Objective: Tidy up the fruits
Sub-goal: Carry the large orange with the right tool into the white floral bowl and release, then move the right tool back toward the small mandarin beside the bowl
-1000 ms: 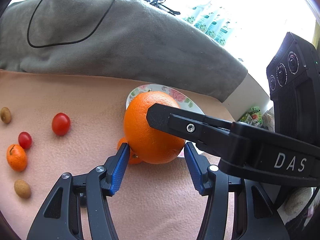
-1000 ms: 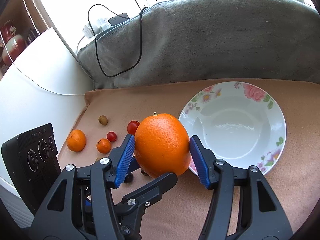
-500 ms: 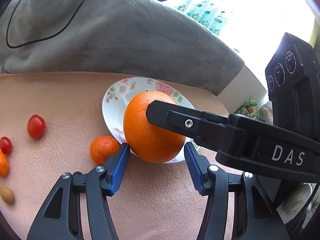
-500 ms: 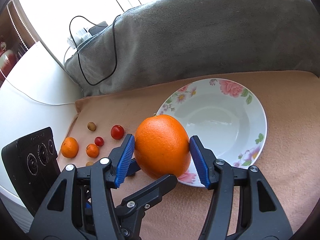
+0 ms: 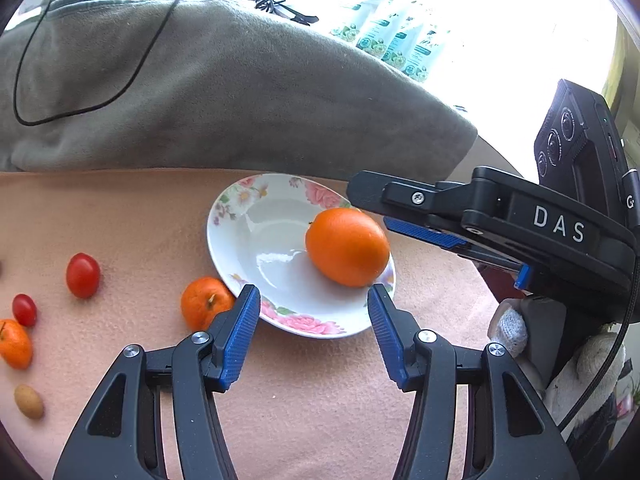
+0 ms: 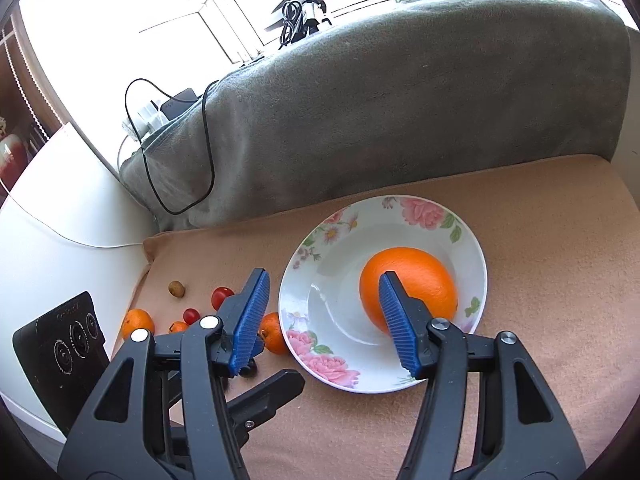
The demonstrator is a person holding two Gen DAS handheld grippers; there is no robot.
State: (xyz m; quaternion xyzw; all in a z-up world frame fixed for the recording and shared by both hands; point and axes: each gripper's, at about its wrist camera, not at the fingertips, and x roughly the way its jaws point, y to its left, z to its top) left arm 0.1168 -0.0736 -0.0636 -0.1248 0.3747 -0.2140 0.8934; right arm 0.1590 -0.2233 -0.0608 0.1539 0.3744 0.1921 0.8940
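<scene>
A glossy white glazed plate [image 6: 476,256] with printed pink flowers sits on matt, fuzzy peach cloth [image 6: 540,280]. The orange [image 6: 416,276] has dimpled, slightly shiny peel. Cherry tomatoes [image 5: 83,275] look smooth and glossy. Gripper fingers [image 5: 240,336] are matt black plastic with ribbed blue pads and metal screws. A soft grey fleece blanket [image 6: 400,120] fills the upper frame.
</scene>
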